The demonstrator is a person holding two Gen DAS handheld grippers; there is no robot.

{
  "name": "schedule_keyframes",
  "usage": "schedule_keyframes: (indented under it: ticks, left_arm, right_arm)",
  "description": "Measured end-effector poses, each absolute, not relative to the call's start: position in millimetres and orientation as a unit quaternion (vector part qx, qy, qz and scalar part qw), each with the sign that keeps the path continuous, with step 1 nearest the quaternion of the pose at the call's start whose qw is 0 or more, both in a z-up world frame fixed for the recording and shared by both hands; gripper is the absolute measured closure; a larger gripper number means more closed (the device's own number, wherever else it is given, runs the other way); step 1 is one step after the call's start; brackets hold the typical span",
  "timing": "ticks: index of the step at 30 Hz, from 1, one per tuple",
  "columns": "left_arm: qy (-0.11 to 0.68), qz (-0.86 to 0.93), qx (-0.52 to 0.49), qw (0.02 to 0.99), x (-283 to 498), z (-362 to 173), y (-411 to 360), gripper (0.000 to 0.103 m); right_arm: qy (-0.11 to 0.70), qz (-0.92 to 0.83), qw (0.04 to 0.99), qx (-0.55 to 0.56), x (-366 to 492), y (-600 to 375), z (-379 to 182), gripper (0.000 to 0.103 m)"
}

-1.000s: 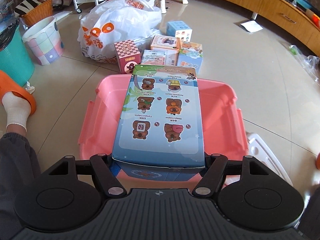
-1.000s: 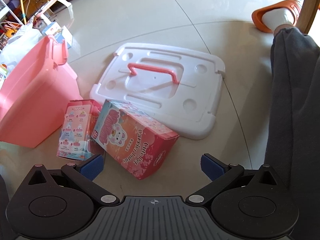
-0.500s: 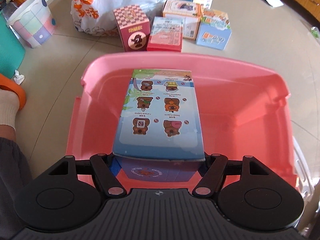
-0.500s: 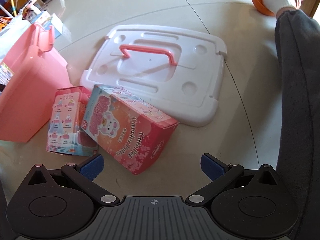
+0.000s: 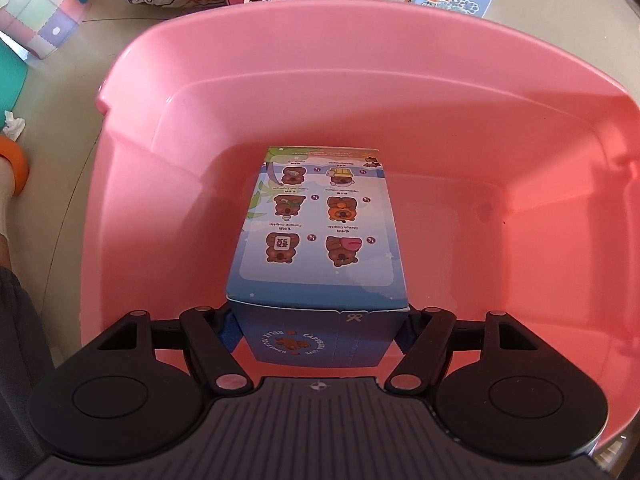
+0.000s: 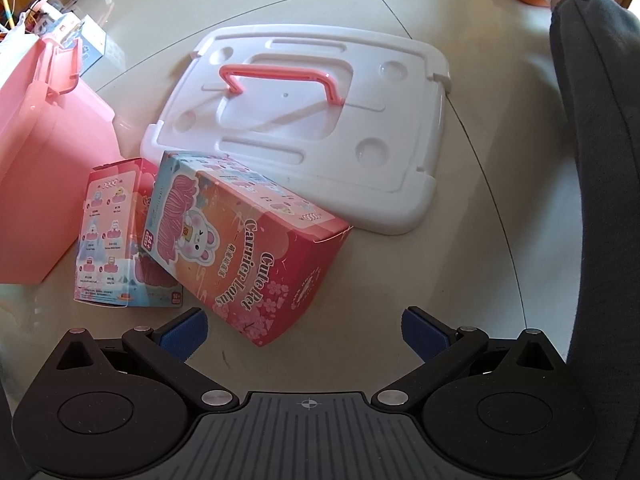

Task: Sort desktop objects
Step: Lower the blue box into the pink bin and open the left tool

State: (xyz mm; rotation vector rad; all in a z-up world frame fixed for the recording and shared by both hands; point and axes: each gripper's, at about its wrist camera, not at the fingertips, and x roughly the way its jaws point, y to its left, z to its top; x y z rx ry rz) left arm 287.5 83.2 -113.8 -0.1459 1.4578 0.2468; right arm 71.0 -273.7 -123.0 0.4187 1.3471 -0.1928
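One blue cardboard capybara box point(image 5: 320, 236) sits clamped between the fingers of the left gripper point(image 5: 318, 326), now lowered deep inside the pink plastic storage bin point(image 5: 360, 40) after hovering over its rim a second ago; release looks like the next step. Meanwhile the right gripper point(image 6: 304, 330), jaws apart and empty, has closed in on the pink lotus-print carton point(image 6: 256, 248) lying on the floor beside the white bin lid point(image 6: 316, 120).

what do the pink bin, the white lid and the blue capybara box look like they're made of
Pink bin: seemingly moulded plastic, smooth and semi-glossy, with rounded corners and soft highlights.
White lid: likely rigid plastic too, glossy, with moulded recesses and a pink handle.
Blue capybara box, held in the left gripper: printed cardboard, judging by sharp folded edges and a tuck flap.
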Motion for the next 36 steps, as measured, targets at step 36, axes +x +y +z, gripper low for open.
schedule_keyframes:
  ticks: [36]
  left_arm:
    - [0.573,0.076,-0.082,0.812,215,11,79,0.003]
  right_arm:
    - [0.549,0.058,0.827,0.108,96,-254,-57,0.000]
